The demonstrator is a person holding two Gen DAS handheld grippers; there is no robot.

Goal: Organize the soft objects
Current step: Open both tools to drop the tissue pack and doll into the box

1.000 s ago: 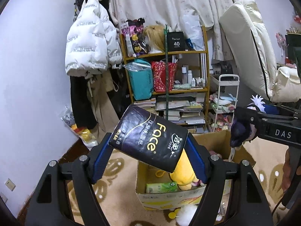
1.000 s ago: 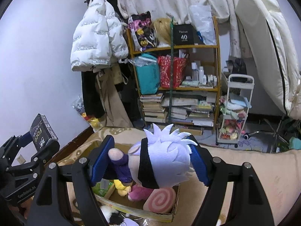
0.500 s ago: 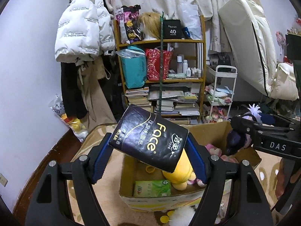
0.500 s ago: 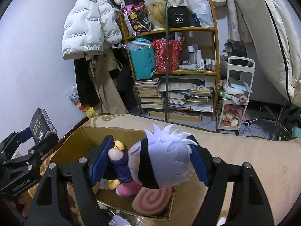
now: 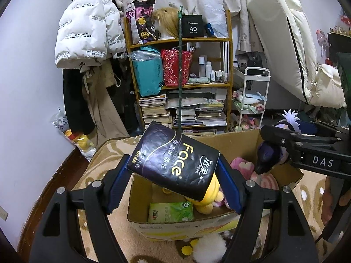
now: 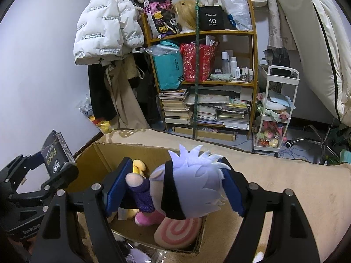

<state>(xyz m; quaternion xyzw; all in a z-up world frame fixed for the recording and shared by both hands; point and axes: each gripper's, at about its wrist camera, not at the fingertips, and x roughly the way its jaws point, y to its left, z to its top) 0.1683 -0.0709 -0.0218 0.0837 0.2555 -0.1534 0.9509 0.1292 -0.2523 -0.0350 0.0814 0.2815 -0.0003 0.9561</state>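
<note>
Gripping a black tissue pack (image 5: 173, 162) between their blue pads, the left tongs (image 5: 173, 183) are holding it tilted above the near end of an open cardboard box (image 5: 232, 141) on the patterned carpet (image 5: 103, 153). The right tongs (image 6: 174, 191) are clamping a white-haired plush doll (image 6: 193, 186) by its head and arm over the same box. Inside the box are lying a green tissue pack (image 5: 171, 212), a yellow plush (image 5: 211, 194), a pink plush (image 5: 240, 164) and a pink swirl cushion (image 6: 177, 230). A cluttered bookshelf (image 5: 182, 83) is standing behind
</note>
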